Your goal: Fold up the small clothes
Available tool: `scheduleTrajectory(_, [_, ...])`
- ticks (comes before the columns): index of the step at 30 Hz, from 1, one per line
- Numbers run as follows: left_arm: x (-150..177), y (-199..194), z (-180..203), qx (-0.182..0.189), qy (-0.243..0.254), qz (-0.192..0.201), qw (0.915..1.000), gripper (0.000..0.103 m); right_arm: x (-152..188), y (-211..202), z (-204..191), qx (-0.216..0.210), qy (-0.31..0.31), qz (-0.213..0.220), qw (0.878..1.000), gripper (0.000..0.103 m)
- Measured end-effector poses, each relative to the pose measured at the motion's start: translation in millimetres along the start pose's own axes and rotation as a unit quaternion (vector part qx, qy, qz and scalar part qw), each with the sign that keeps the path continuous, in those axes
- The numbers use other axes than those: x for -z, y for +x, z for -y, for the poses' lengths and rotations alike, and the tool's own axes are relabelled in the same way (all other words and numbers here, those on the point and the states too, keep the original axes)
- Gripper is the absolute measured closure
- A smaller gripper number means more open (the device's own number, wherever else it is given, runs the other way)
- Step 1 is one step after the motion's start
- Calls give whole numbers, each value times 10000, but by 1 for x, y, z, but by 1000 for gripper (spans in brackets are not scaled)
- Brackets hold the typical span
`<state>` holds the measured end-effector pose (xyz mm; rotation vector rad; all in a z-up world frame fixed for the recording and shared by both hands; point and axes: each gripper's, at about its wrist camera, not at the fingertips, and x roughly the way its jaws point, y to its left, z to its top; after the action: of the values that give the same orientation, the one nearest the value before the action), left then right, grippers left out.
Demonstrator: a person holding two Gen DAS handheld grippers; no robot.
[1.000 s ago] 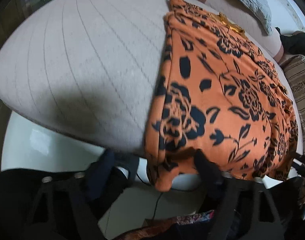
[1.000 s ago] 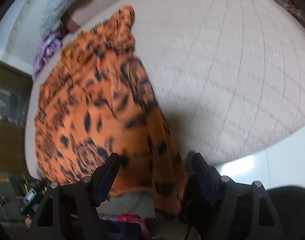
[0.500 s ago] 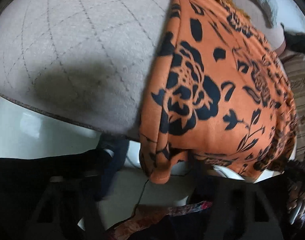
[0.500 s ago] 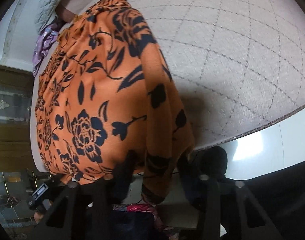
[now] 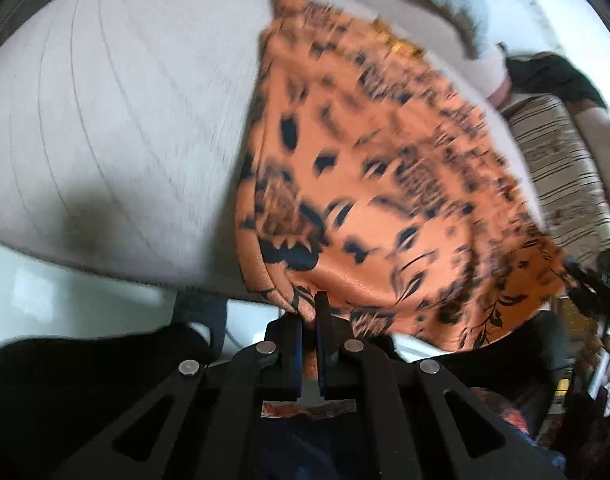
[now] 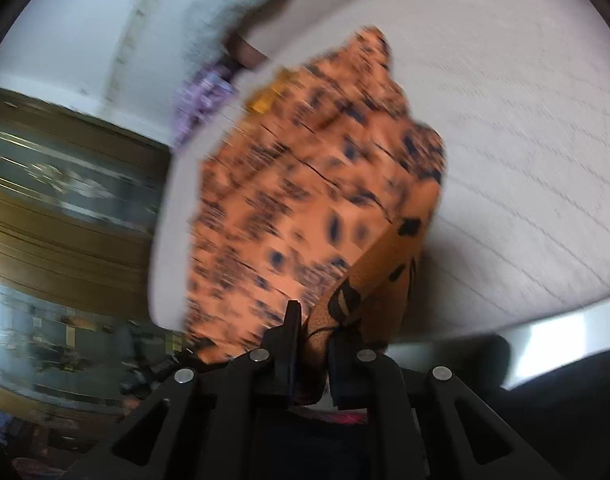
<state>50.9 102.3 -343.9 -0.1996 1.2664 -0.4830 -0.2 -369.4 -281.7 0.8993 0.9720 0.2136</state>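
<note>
An orange garment with black flower print (image 5: 365,168) lies on a beige quilted mattress (image 5: 117,112), its near hem hanging over the front edge. My left gripper (image 5: 310,312) is shut on the hem's near left corner. In the right wrist view the same garment (image 6: 305,184) is blurred by motion. My right gripper (image 6: 315,328) is shut on its near right corner, and that corner is lifted and folded up.
A purple cloth (image 6: 201,100) and a grey pillow (image 6: 225,12) lie at the far end of the mattress. A striped cushion (image 5: 561,168) is to the right. A wooden cabinet (image 6: 65,208) stands left. White floor (image 5: 65,300) lies below the mattress edge.
Both grippers closed from open onto the hem's corners. They have lifted the hem, and both views are now blurred by motion.
</note>
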Motion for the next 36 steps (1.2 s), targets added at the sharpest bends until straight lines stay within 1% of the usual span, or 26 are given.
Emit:
scheduleTrajectory(2, [-17,-20,4,136,80,236,9996,98,-17,-7,-5,-225,14,255,9994,91])
scheduleTrajectory(4, [-42,-44,2,304,153,502,9982,98,-35,-13,-10,-382,80,506,9980,91])
scheduleTrajectory(6, [-71,-62,3,442,208,745,9960,98,-53,-18,-12,-400,133,719,9965,91])
scheduleTrajectory(7, [-92,-69,7,483,223,838,9951,98,-67,-18,-12,-427,178,844,9954,91])
scheduleTrajectory(8, [-108,-69,9,516,233,913,9942,98,-78,-21,-10,-461,224,939,9943,91])
scheduleTrajectory(10, [-145,-76,15,487,313,1082,9924,98,-109,-22,-7,-494,330,1153,9916,91])
scheduleTrajectory(11, [-164,-72,23,409,361,1149,9919,98,-126,-20,-5,-481,369,1278,9900,91])
scheduleTrajectory(12, [-193,-66,30,349,376,1220,9912,98,-147,-17,-4,-447,429,1438,9877,91])
scheduleTrajectory(14, [-234,-53,31,312,292,1293,9907,98,-180,-10,6,-365,645,1758,9816,91])
scheduleTrajectory(15, [-264,-40,30,223,179,1353,9904,98,-198,-3,15,-312,825,1919,9774,91])
scheduleTrajectory(16, [-281,-31,29,167,104,1388,9901,98,-212,4,22,-274,974,2044,9736,91])
scheduleTrajectory(17, [-305,-11,27,106,1,1404,9900,98,-225,16,32,-229,1141,2154,9696,91])
scheduleTrajectory(19, [-330,21,16,24,-221,1244,9920,97,-243,42,53,-145,1547,2218,9626,89])
scheduleTrajectory(20, [-337,42,10,-52,-376,1108,9931,97,-248,58,64,-116,1732,2153,9610,87])
scheduleTrajectory(21, [-342,69,2,-171,-545,931,9940,97,-251,75,75,-67,1913,2035,9602,77])
scheduleTrajectory(22, [-342,88,-4,-307,-630,858,9938,97,-251,91,87,36,2102,1877,9595,69])
scheduleTrajectory(23, [-340,102,-9,-430,-693,874,9928,97,-251,102,95,148,2229,1757,9588,42])
scheduleTrajectory(24, [-336,108,-12,-430,-728,943,9919,96,-252,110,104,224,2330,1691,9574,28])
scheduleTrajectory(26, [-326,109,-21,-195,-833,1338,9873,94,-255,114,110,182,2304,1793,9563,28])
scheduleTrajectory(27, [-320,105,-27,-32,-931,1515,9841,94,-259,112,108,311,2212,1844,9571,29])
scheduleTrajectory(29, [-314,99,-36,217,-1131,1736,9781,94,-264,111,105,502,2052,1899,9588,29])
scheduleTrajectory(31, [-309,85,-46,573,-1463,1982,9675,94,-265,106,108,512,2131,2081,9532,29])
scheduleTrajectory(33, [-308,68,-48,918,-1645,2219,9567,94,-262,94,107,420,2107,2437,9458,29])
scheduleTrajectory(35, [-304,46,-42,1126,-1605,2535,9473,93,-260,80,97,447,1866,2647,9450,29])
scheduleTrajectory(36, [-300,32,-38,1246,-1523,2768,9406,93,-256,73,90,493,1735,2730,9450,29])
